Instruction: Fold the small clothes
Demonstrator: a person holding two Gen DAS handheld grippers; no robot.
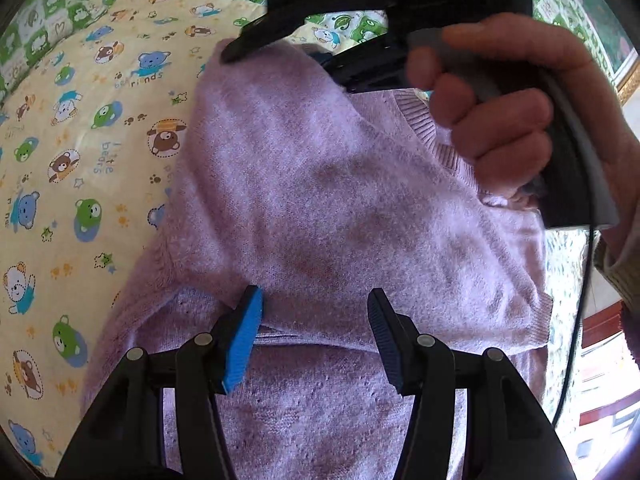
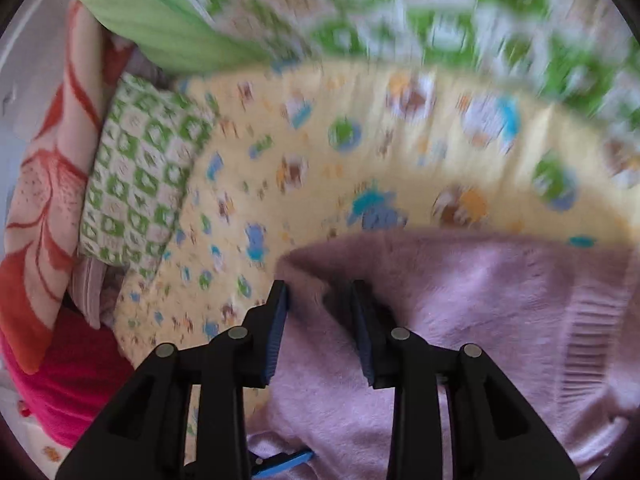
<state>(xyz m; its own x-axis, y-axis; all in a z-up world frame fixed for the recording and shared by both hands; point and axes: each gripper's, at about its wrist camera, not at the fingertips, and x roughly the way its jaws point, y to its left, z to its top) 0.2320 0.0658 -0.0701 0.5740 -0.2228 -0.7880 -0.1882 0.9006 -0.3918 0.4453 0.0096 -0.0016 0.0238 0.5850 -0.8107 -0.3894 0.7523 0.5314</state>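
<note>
Both tools gape over the lilac sweater point(image 1: 328, 208) on the bear-print sheet point(image 1: 80, 140).

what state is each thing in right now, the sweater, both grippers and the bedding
purple sweater: partly folded, one layer lying over another on the sheet
left gripper: jaws open, over the sweater
right gripper: jaws open around a sweater corner, not clamped
bear-print sheet: spread flat under the sweater
green checked pillow: lying at the sheet's edge

Bare yellow bear-print sheet point(image 1: 80, 128) lies free left of the purple sweater point(image 1: 340, 208); green pillows point(image 2: 136, 192) wall its far edge.
</note>
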